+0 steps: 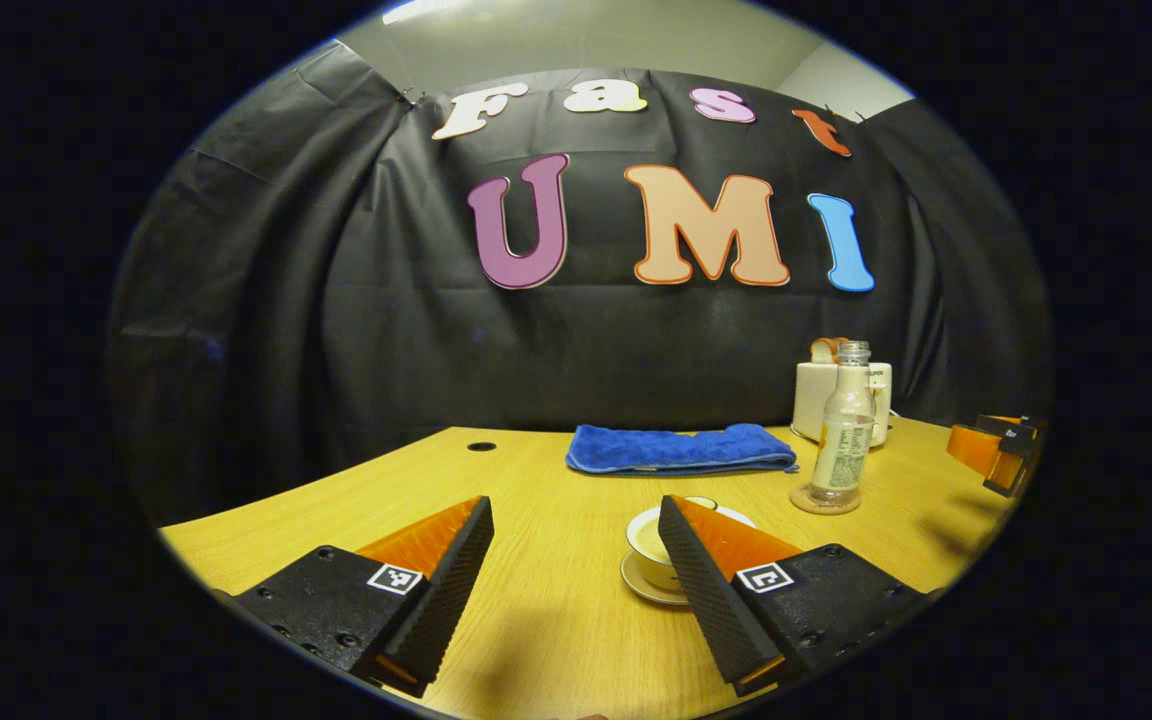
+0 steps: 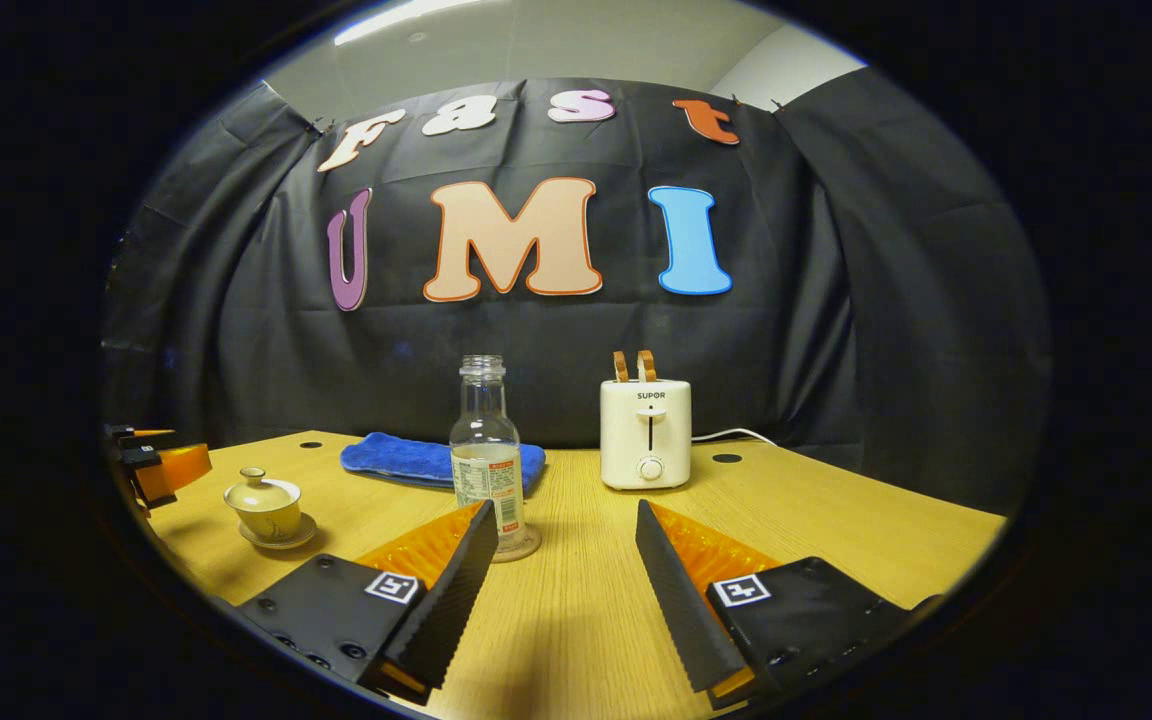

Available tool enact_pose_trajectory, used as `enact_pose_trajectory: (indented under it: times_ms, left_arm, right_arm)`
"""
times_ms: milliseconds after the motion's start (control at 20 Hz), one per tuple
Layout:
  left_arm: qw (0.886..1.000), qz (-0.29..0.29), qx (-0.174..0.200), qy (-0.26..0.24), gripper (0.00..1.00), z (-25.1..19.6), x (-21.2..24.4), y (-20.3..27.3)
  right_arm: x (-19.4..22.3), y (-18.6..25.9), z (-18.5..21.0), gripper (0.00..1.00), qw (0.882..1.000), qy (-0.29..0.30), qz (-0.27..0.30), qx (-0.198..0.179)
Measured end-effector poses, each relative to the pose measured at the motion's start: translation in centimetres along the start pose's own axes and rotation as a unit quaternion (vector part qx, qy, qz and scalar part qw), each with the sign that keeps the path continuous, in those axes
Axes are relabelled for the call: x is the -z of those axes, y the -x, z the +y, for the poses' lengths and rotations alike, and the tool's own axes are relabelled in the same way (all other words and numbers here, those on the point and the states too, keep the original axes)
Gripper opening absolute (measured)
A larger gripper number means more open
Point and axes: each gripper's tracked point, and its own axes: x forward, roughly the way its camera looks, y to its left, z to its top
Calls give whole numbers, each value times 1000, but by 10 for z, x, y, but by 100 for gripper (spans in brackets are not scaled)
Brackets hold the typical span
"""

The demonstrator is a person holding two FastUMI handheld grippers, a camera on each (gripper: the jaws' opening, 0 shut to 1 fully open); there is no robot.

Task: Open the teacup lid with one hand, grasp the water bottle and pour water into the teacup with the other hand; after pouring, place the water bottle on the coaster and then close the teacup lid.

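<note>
Fingers of the left gripper (image 1: 576,520) and the right gripper (image 2: 561,520) are spread wide, grasping nothing. One lidded teacup (image 2: 264,507) sits on its saucer (image 2: 277,537); one uncapped water bottle (image 2: 486,452) stands on one coaster (image 1: 824,501). One blue towel (image 1: 678,448) and one toaster (image 2: 645,433) lie farther back. Bare table (image 2: 836,510) runs to the right edge.

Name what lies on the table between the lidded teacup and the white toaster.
In the right gripper view, between the teacup and toaster stand the water bottle on its coaster, with the blue towel behind.
</note>
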Motion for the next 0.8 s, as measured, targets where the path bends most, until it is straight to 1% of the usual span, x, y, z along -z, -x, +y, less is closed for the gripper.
enact_pose_trajectory:
  times_ms: [50, 200, 250, 500, 800]
  left_arm:
    - [1000, 4, -5, -1, 97, 1, 3, 0]
    - [1000, 1, -5, -1, 97, 1, 2, 2]
    - [1000, 1, -5, -1, 99, 1, 1, 2]
    - [1000, 0, -5, 0, 97, 1, 1, 2]
    - [1000, 0, -7, 0, 97, 2, 2, 2]
  right_arm:
    - [0, 1, -2, 90, 1000, 0, 0, 3]
    - [0, 1, -4, 90, 1000, 0, 0, 9]
    - [0, 1, -5, 90, 1000, 1, 0, 10]
    - [0, 2, -13, 90, 1000, 1, -2, 31]
    - [0, 2, -14, 90, 999, 2, -2, 34]
